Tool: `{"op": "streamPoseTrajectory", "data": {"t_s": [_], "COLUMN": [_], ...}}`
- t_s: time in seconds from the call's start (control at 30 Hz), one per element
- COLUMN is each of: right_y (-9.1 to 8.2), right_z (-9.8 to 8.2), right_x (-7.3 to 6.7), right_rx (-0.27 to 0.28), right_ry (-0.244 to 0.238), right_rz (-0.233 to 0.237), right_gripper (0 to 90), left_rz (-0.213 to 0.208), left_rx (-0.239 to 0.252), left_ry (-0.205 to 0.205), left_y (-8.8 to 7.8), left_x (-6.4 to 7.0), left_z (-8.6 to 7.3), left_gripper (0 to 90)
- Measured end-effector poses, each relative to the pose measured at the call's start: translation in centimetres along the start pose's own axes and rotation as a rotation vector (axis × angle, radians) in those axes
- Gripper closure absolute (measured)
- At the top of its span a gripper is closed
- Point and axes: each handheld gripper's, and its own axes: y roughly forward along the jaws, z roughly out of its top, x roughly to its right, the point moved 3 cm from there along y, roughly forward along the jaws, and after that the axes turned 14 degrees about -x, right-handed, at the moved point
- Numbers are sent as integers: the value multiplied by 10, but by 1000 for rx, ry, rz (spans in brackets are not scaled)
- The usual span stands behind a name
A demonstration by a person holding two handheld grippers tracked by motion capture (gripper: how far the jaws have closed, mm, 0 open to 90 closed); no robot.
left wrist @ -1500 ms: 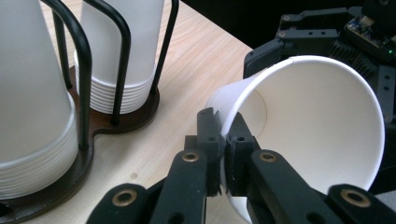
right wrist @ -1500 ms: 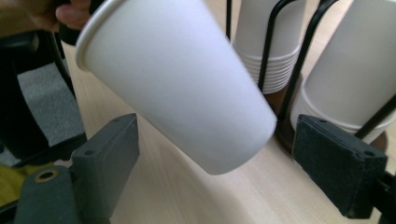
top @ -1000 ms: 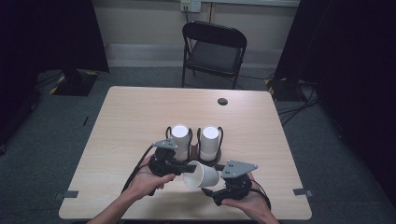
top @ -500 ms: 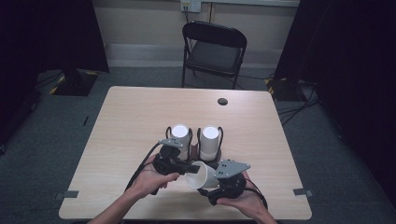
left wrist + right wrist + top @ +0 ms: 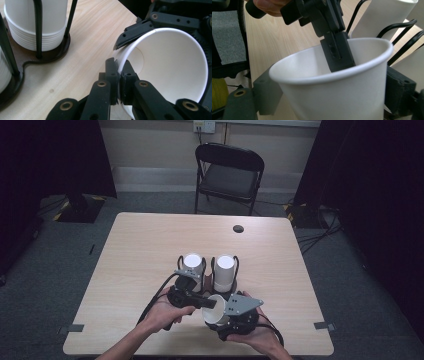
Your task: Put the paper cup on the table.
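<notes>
Left gripper pinches white paper cup rim; right gripper clasps its body.

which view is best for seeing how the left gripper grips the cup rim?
Left gripper view: the left gripper is shut on the paper cup, one jaw inside the rim and one outside. The right gripper view shows only the inner jaw past the rim. In the high view the grip is too small to read.

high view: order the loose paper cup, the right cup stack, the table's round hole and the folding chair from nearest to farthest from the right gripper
1. Loose paper cup, held at the right gripper.
2. Right cup stack, just beyond.
3. Round hole, near the far edge.
4. Folding chair, behind the table.
</notes>
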Motion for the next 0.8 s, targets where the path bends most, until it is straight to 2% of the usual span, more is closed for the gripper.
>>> {"op": "streamPoseTrajectory", "data": {"t_s": [0.07,0.1,0.17,0.23,0.37,0.5,0.6,0.63,0.8], "right_y": [-1,0,0,1,0,-1,-2,-4,-5], "right_z": [0,-1,-1,-3,-4,-3,-3,-3,-3], "right_x": [-1,-1,-1,-2,-4,-4,-2,0,1], "right_rx": [0,-1,-9,-14,-7,-2,9,18,27], "right_ry": [-15,-20,-18,-19,-24,-27,-14,-1,12], "right_rz": [-20,-24,-22,-10,-27,-31,-36,-33,-38], "right_gripper": [175,180,182,191,199,210,231,234,235], "left_rz": [9,38,52,36,19,19,35,28,51], "left_rx": [-7,-17,-24,-20,-20,-12,18,49,66], "left_ry": [-10,4,8,0,-14,-3,18,18,39], "left_y": [1,2,4,4,3,3,2,0,-1], "left_x": [0,1,2,1,1,1,0,0,1], "left_z": [0,-1,-2,-3,-3,-3,-2,-3,-3], "left_gripper": [870,867,866,866,867,862,840,835,813]}}
